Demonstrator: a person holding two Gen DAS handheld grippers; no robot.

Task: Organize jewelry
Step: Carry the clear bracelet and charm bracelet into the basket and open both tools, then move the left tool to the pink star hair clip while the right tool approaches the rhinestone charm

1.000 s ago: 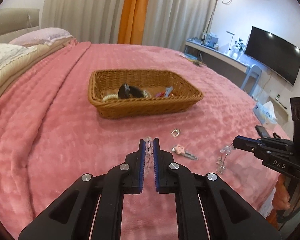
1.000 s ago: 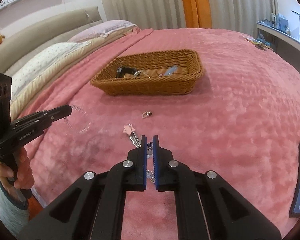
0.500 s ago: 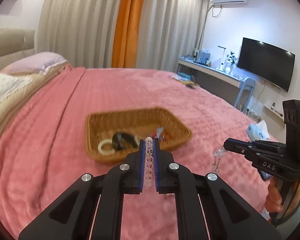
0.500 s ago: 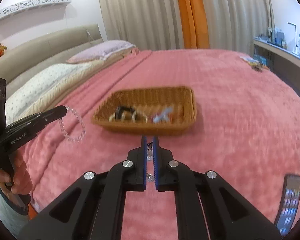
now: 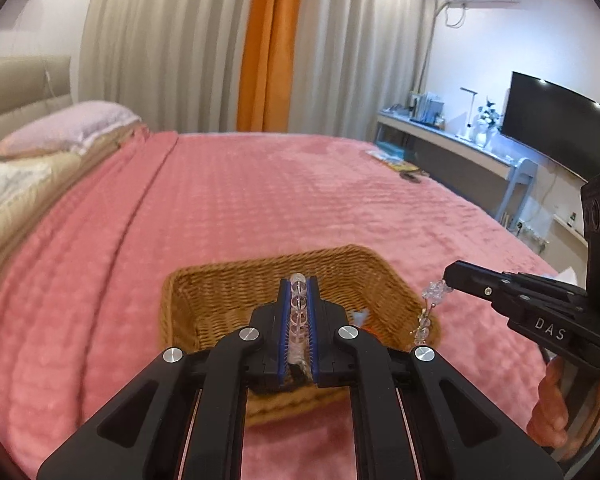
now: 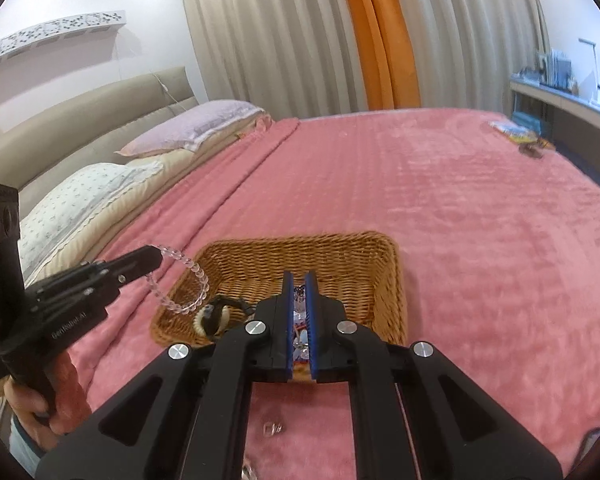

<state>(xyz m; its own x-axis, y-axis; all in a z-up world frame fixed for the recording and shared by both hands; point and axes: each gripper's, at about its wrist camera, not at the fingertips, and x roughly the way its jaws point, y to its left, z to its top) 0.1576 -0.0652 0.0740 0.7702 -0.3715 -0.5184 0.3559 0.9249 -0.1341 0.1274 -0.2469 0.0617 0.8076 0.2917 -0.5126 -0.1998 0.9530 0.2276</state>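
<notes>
A brown wicker basket (image 5: 204,300) (image 6: 384,276) sits on the pink bedspread with a black and cream hair tie (image 6: 214,318) inside. My left gripper (image 5: 298,280) is shut on a clear bead bracelet (image 5: 298,304) and holds it over the basket; the bracelet (image 6: 188,276) hangs in a loop at the basket's left rim in the right wrist view. My right gripper (image 6: 299,276) is shut on a crystal drop earring (image 6: 300,324) over the basket; the earring (image 5: 430,308) dangles at the basket's right rim in the left wrist view.
A small metal ring piece (image 6: 272,428) lies on the bedspread (image 6: 480,240) in front of the basket. Pillows (image 6: 196,128) and a headboard are at the left. A desk and TV (image 5: 560,136) stand beyond the bed's right edge.
Both grippers have risen and moved forward with their jewelry. The basket, farther ahead before, now lies right under both fingertips.
</notes>
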